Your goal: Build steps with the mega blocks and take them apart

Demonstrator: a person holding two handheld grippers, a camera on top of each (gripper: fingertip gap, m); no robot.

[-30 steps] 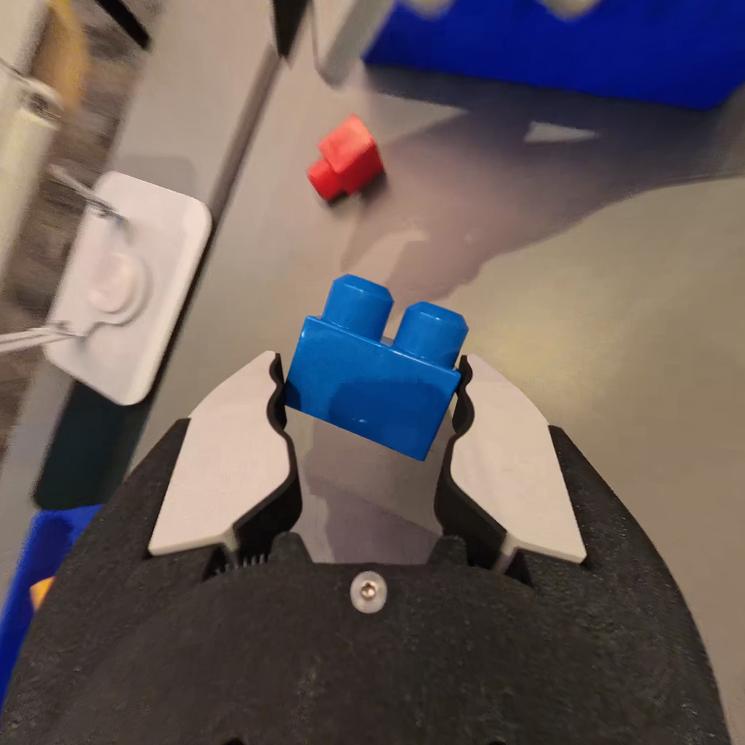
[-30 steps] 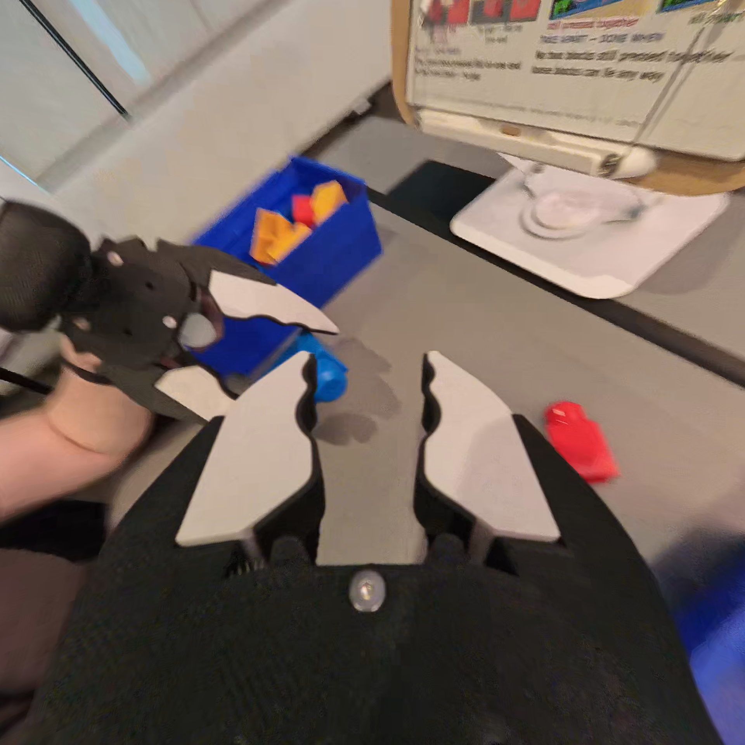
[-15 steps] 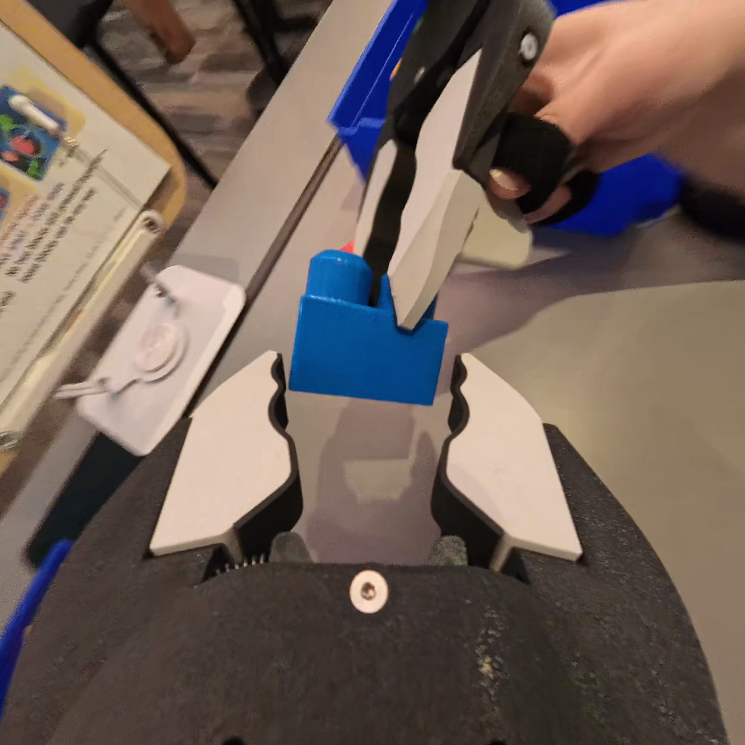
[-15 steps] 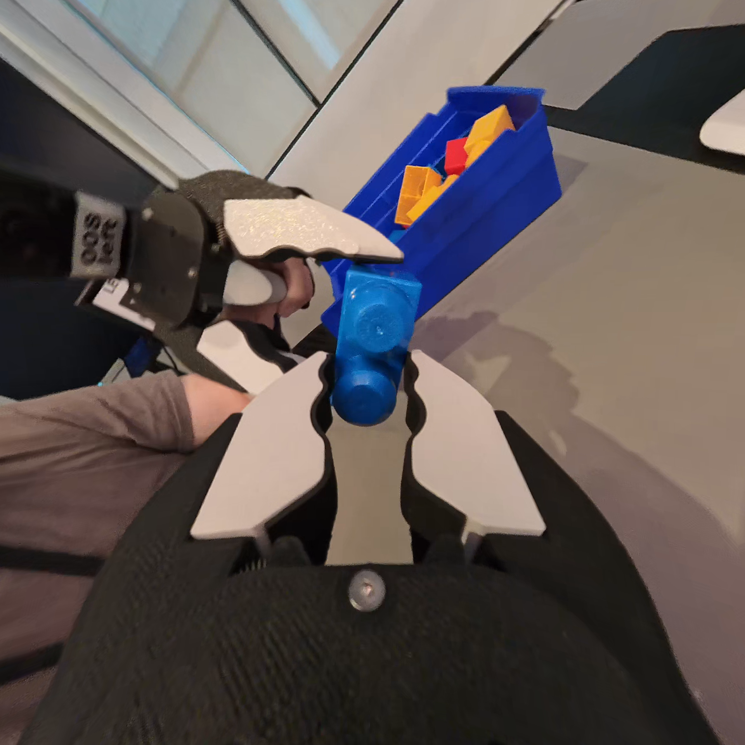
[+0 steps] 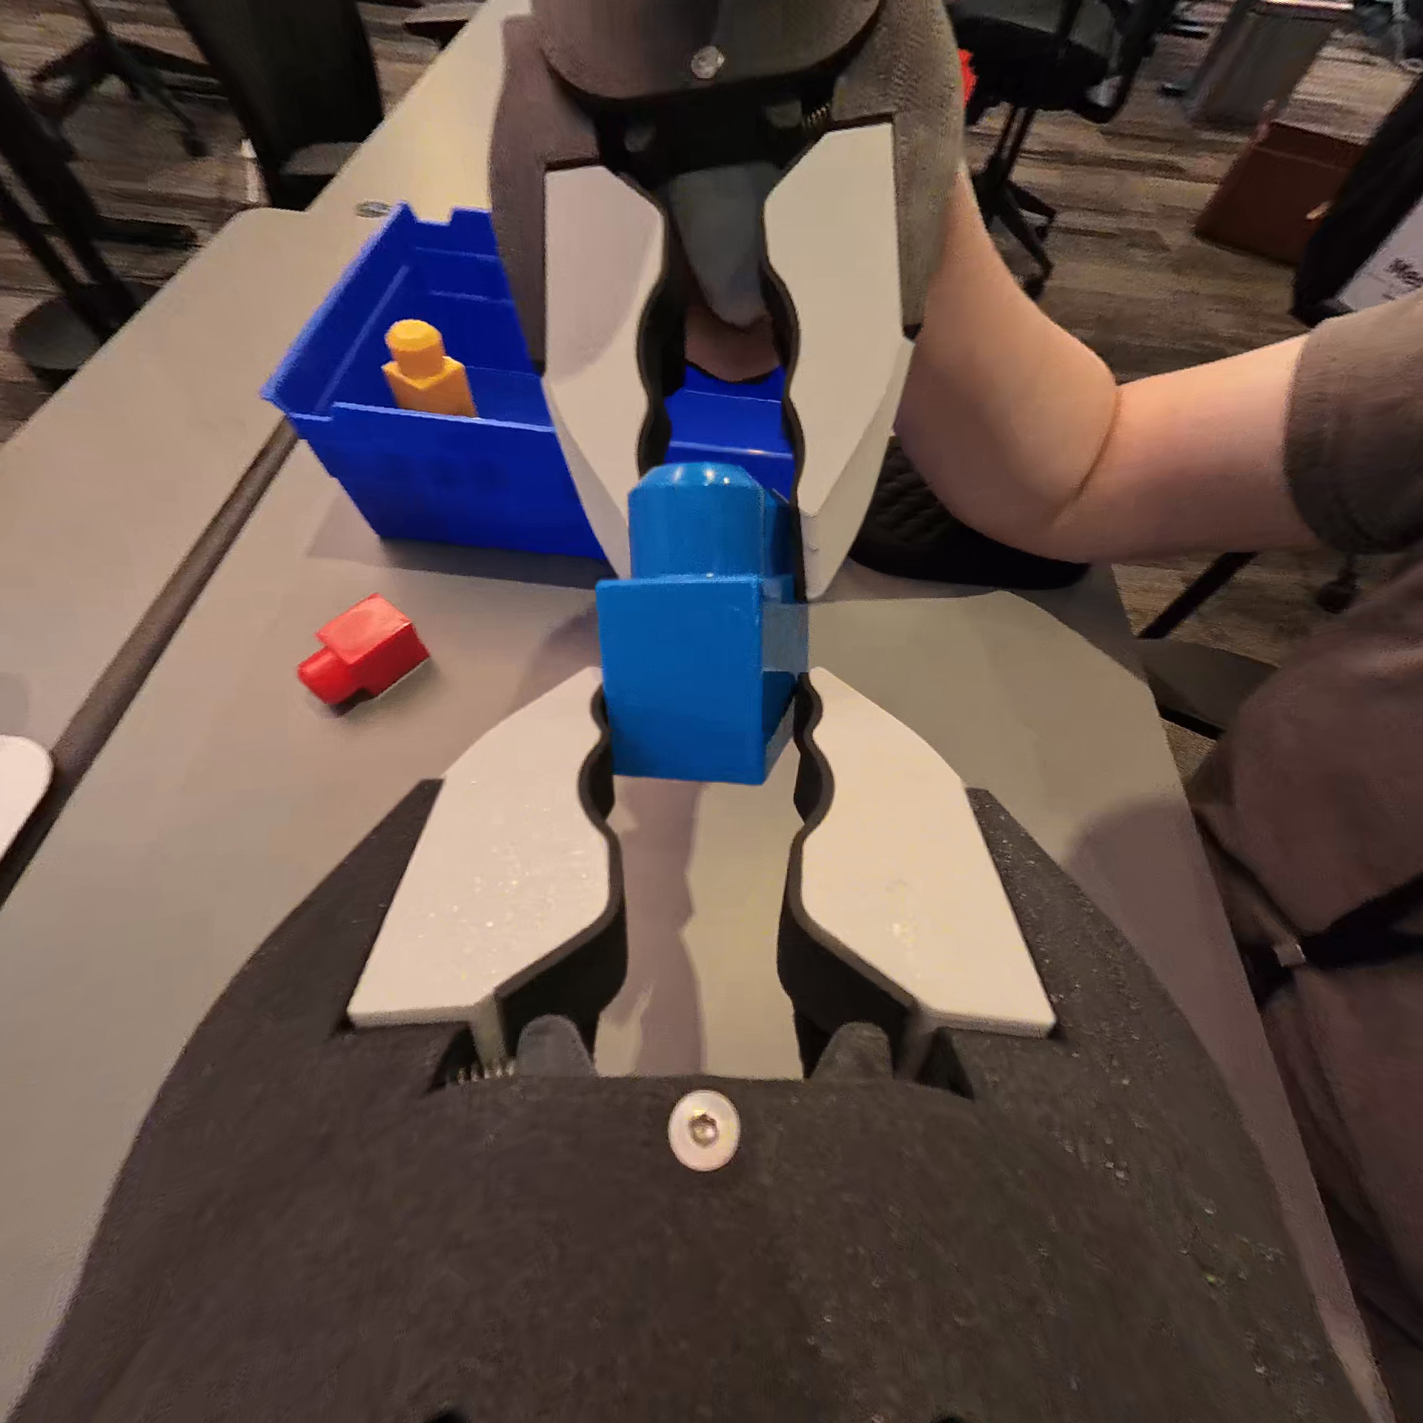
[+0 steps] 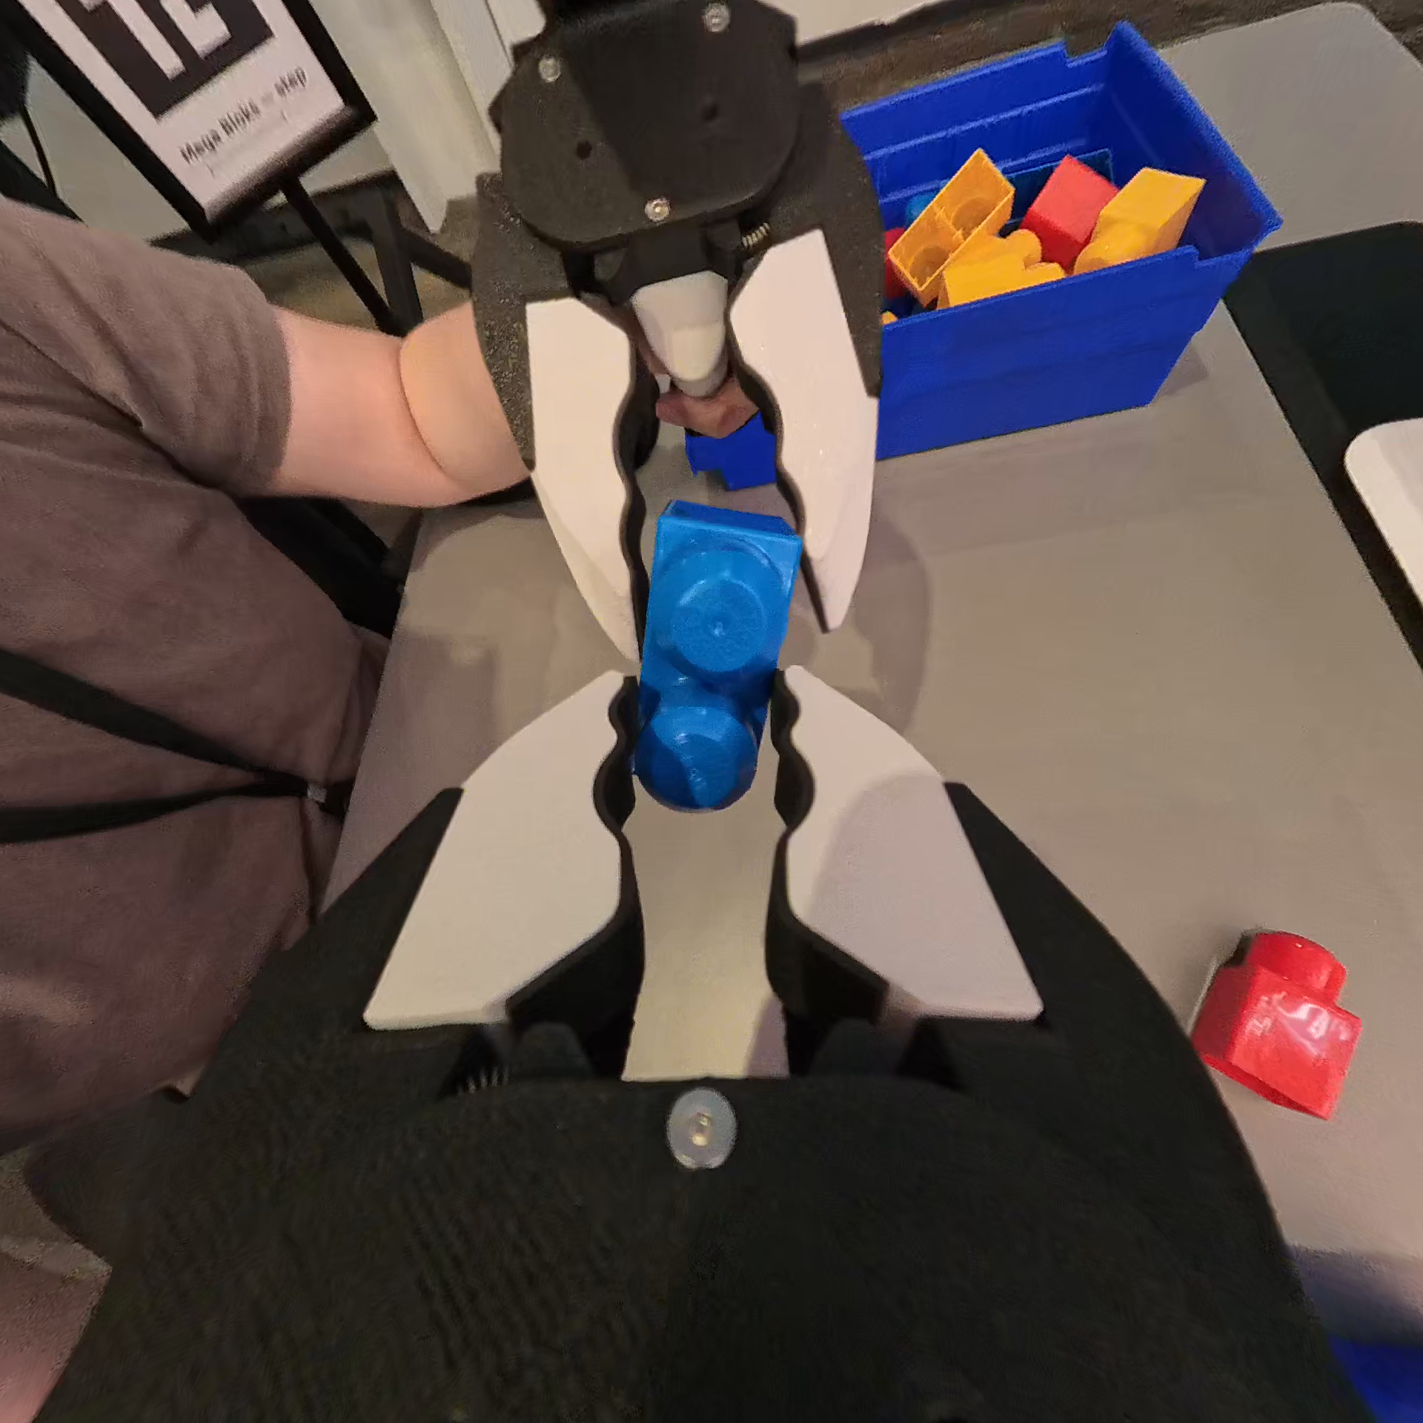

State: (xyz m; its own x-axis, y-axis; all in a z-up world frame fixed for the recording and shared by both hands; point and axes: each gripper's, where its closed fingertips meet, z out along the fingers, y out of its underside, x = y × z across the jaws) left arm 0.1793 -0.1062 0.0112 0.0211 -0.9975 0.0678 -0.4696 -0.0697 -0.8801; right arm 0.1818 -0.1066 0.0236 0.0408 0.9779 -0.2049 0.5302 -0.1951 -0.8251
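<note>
A: Start at the left gripper (image 5: 697,712). Its two fingers are closed in on the body of the blue block (image 5: 693,662), pinching its flat sides near the base.

B: And the right gripper (image 6: 701,720)?

A: Closed too, but on one of the studs of the same block. Both have hold of one piece, which hangs in the air above the grey tabletop (image 5: 192,770), between the two grippers facing each other.

B: What could go wrong from here?

A: My guess: the stud is round and smooth, so the right grip could slide off or let the block twist if the two hands pull at different angles. If both squeeze and one hand turns, the block may pop out and drop. If one lets go before the other is secure, same result.

B: Which way does the block point?

A: In the left wrist view the studs point away from the left gripper, toward the right one. In the right wrist view you look nearly straight onto the stud tops. The two studs sit in a row, and that long axis runs roughly up and down in the right view, tilted a little.

B: Anything beyond?

A: A red block (image 5: 362,647) lies on its side on the tabletop, well apart. Farther off, a blue bin (image 6: 1078,346) holds yellow and red blocks.
</note>
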